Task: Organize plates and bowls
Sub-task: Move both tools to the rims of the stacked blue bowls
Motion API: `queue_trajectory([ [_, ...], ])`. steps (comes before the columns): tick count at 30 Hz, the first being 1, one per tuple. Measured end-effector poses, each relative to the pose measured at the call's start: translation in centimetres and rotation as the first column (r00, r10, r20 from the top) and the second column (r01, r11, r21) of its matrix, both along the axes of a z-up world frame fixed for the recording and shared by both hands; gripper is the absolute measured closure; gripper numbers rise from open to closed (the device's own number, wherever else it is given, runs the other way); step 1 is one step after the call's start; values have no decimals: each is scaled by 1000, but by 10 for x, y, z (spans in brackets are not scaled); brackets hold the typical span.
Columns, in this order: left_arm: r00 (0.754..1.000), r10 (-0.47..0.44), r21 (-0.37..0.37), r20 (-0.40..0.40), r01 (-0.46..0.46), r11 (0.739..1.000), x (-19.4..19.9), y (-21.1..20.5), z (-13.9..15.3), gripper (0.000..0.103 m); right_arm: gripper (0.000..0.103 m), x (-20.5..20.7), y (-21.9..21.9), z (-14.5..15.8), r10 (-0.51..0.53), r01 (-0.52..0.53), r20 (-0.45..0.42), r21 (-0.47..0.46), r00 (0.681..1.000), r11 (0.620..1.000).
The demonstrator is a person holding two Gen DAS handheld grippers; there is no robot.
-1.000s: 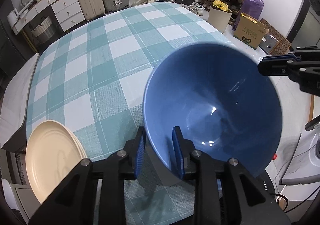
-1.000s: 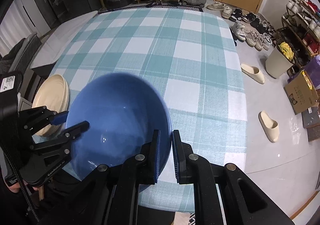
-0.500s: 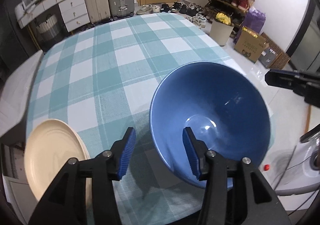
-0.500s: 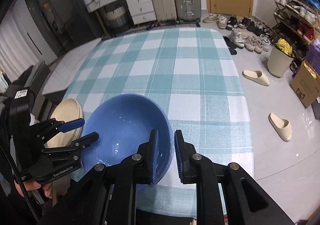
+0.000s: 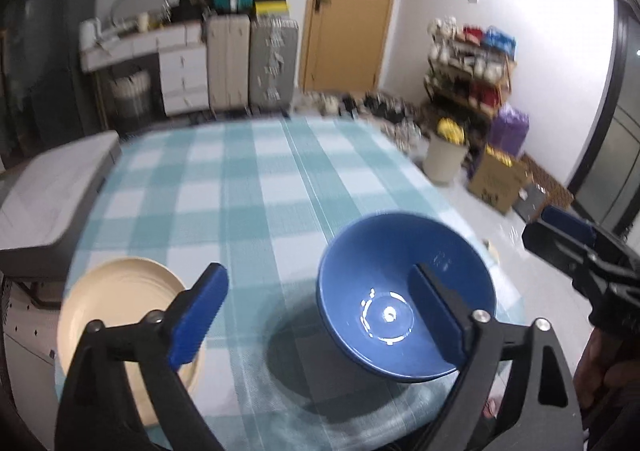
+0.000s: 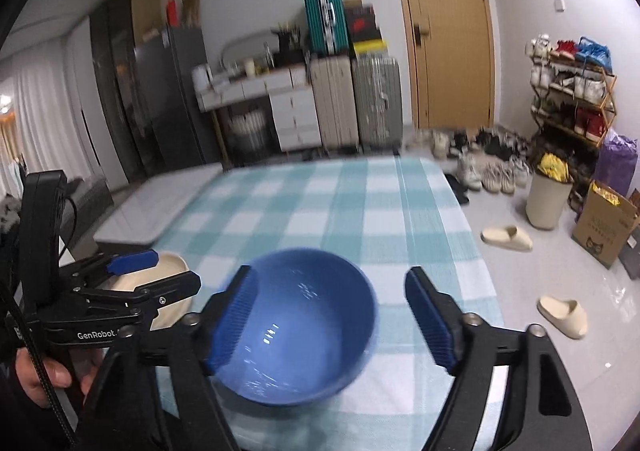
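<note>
Both our grippers are wide open and hold nothing. The left gripper (image 5: 318, 309) hangs above the near edge of the bench (image 5: 256, 187), and the right gripper (image 6: 332, 315) hangs beside it, to its right.

The bowl (image 5: 404, 295) sits on the bench just ahead of the left gripper and a little to its right; that gripper's right finger (image 5: 436, 307) overlaps the bowl's inside in the picture, though we cannot tell whether it touches. Seen from the right gripper, the bowl (image 6: 298, 325) lies between its fingers and toward the left one (image 6: 234, 321). The plate (image 5: 120, 311) lies below and to the left of the left gripper, at the bench's near left corner, part of it behind the left finger (image 5: 198, 315).

We judge the bowl is set down and free, so the next step is probably pairing it with the plate. The risks come from where things lie. The bowl is close to the near bench edge, so a finger catching its rim could tip it or push it off. The plate looks close to the corner too; a careless nudge could slide it over. Both views are blurred, so the gaps are hard to judge, and the two grippers are near enough to knock together.
</note>
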State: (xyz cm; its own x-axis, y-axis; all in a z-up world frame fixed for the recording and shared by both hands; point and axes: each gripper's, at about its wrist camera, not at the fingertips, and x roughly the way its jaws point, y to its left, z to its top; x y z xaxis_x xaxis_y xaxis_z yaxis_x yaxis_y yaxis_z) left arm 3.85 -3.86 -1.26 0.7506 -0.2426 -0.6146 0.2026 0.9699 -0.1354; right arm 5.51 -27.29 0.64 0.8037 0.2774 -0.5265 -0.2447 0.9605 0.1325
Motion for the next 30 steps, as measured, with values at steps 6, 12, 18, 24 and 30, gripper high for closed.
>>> queue_trajectory([
  [6,985,122,21,126,-125,992,-24,22,8,1,14,-25,19,1,6,-8,121,13,993,1000],
  [12,935,275,106,223,-304,947,-47,35,6,0,1,-61,43,-14,8,-4,287,-13,958,1000],
  [18,901,380,93,210,-405,909,-58,53,-5,0,1,-70,63,-28,39,-24,265,-59,963,998],
  [24,908,377,100,185,-399,912,-61,56,-14,0,1,-66,63,-39,16,-13,198,-12,980,1000],
  [30,916,364,108,167,-384,917,-64,54,-14,0,1,-66,60,-40,-1,2,184,-6,983,1000],
])
